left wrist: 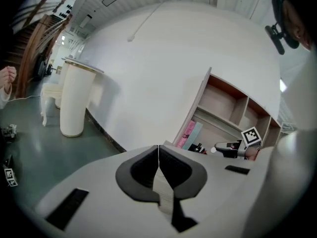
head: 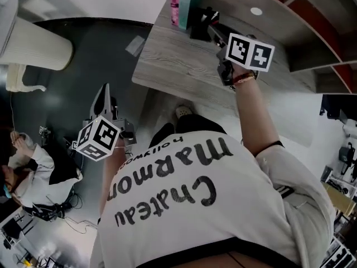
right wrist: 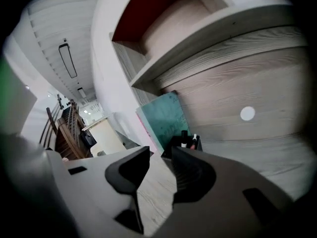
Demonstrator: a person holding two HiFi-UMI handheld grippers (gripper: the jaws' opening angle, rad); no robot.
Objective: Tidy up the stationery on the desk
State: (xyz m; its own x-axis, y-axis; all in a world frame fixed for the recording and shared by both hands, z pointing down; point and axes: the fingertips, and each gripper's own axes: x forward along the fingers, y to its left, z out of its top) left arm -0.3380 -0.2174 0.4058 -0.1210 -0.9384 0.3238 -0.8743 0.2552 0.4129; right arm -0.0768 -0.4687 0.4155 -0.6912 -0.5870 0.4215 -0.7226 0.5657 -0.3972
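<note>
My shirt (head: 195,205) fills the lower head view. Two books (head: 181,4), one pink and one teal, are cut off at the top edge. The black pen holder (right wrist: 173,145), upper centre on the desk (head: 178,60), shows at least two pen tips (right wrist: 194,139). Its base hides behind my right gripper (right wrist: 158,155), whose jaws are wide and empty. My left gripper (left wrist: 158,155), lower left off the desk, is closed on nothing.

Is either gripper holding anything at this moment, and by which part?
Nothing is held. The left gripper is shut and empty; the right gripper is open over the desk, with nothing between its jaws.
</note>
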